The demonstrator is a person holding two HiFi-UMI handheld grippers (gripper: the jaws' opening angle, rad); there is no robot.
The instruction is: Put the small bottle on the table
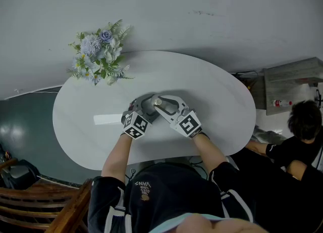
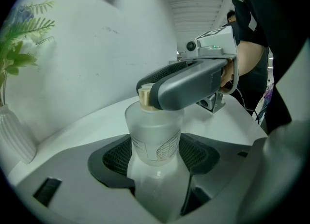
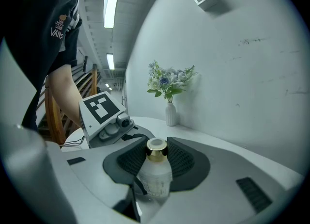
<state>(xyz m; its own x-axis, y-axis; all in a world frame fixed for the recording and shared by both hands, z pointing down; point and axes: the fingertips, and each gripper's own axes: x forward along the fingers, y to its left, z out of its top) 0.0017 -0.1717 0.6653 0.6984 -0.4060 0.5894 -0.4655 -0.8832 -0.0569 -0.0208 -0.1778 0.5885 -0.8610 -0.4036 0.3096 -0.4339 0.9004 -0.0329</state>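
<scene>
While doubly clamped, unreleased.
Small frosted gold-capped bottle point(image 2: 154, 133): left gripper point(image 2: 156, 156) squeezing body, right gripper point(image 3: 156, 159) pinching cap point(image 3: 156, 149), over white tabletop point(image 1: 217, 93).

white table point(image 1: 222, 106) | flowers point(image 1: 99, 53) at far-left edge | left gripper point(image 1: 147, 105), right gripper point(image 1: 157, 99) meeting at small bottle point(image 1: 159, 102) mid-table

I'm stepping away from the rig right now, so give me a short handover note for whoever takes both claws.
Left claw: shut on the body of the small frosted clear bottle.
Right claw: shut on its gold cap.
Bottle upright over the white oval table; whether its base rests there is not visible.
Done: bottle grasped.
To do: set it down, release.
</scene>
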